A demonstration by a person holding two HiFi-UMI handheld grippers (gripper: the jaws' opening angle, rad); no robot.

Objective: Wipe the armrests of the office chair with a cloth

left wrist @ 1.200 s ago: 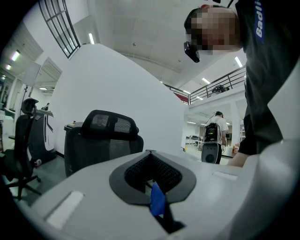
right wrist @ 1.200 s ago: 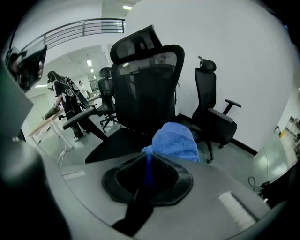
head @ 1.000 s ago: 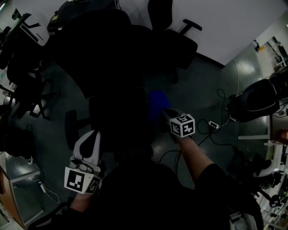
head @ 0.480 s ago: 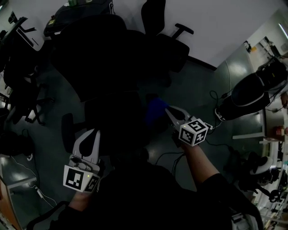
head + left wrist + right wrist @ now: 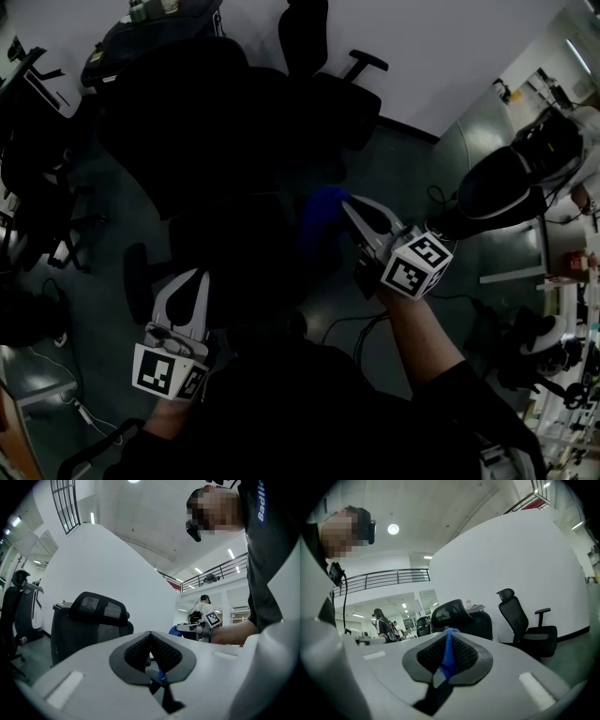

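The black office chair [image 5: 211, 122] fills the dark middle of the head view, and one armrest [image 5: 139, 272] shows at its left. My right gripper [image 5: 349, 203] is raised beside the chair, shut on a blue cloth [image 5: 323, 211] that bunches out past its tips. In the right gripper view the cloth [image 5: 448, 656] is pinched between the black pads [image 5: 466, 656], with a chair back [image 5: 454, 613] beyond. My left gripper [image 5: 195, 277] hangs at the lower left, jaws together on nothing. The left gripper view looks level past its closed pads [image 5: 136, 651] at a mesh chair back [image 5: 96, 609].
A second black chair [image 5: 337, 89] with a raised armrest [image 5: 367, 62] stands by the white wall. More chairs and a desk [image 5: 37, 75] crowd the left. Cables [image 5: 441, 202] lie on the grey floor at the right, near dark equipment [image 5: 497, 187]. A person [image 5: 205, 606] stands far off.
My right gripper has risen with the blue cloth in it, and its marker cube now looms larger and further right. The left gripper has stayed put.
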